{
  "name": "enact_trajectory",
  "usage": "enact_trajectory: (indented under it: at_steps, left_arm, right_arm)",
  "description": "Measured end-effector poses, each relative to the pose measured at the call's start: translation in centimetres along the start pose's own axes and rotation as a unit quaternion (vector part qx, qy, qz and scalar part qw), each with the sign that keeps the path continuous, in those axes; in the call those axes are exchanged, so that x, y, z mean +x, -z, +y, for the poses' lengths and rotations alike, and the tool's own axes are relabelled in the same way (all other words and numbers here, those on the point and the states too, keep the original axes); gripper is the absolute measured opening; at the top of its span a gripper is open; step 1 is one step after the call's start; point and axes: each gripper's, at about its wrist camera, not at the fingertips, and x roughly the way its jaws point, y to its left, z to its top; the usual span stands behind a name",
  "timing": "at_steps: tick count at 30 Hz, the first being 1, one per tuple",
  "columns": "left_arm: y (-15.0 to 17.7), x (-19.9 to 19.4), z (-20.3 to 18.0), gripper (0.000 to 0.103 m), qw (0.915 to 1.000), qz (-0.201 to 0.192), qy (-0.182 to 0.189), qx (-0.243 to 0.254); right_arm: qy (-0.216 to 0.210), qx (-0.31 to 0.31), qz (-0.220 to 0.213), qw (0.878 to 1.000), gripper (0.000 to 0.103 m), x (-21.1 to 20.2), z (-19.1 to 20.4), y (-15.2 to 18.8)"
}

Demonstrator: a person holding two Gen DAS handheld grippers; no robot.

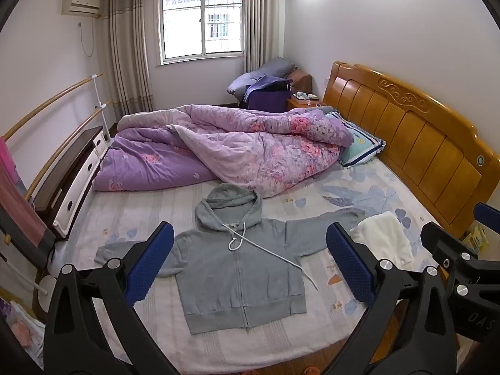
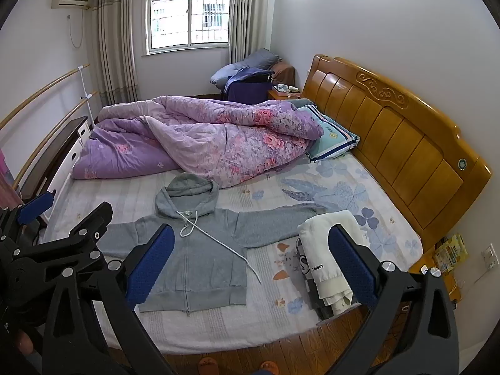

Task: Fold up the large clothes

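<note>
A grey zip-front hooded sweatshirt (image 1: 237, 268) lies flat, front up, sleeves spread, on the pale floral bed sheet (image 1: 359, 187) near the bed's edge — white drawstring trailing across it. Beside it sits a folded white garment pile (image 2: 328, 256). Left gripper (image 1: 250, 262) and right gripper (image 2: 250, 262) hover above, jaws wide apart — holding nothing.

White-walled bedroom, barred window (image 1: 201, 23), striped curtains (image 1: 128, 50), wooden headboard (image 1: 406, 125), wood floor (image 2: 297, 343)
</note>
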Motion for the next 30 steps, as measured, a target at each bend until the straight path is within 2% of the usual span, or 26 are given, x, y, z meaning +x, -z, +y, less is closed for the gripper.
enact_trajectory:
  at_steps: [30]
  left_arm:
    - [-0.71, 0.57, 0.05, 0.098, 1.0, 0.007, -0.001, 0.001]
  right_arm:
    - [0.0, 0.001, 0.004, 1.0, 0.095, 0.46, 0.06, 0.23]
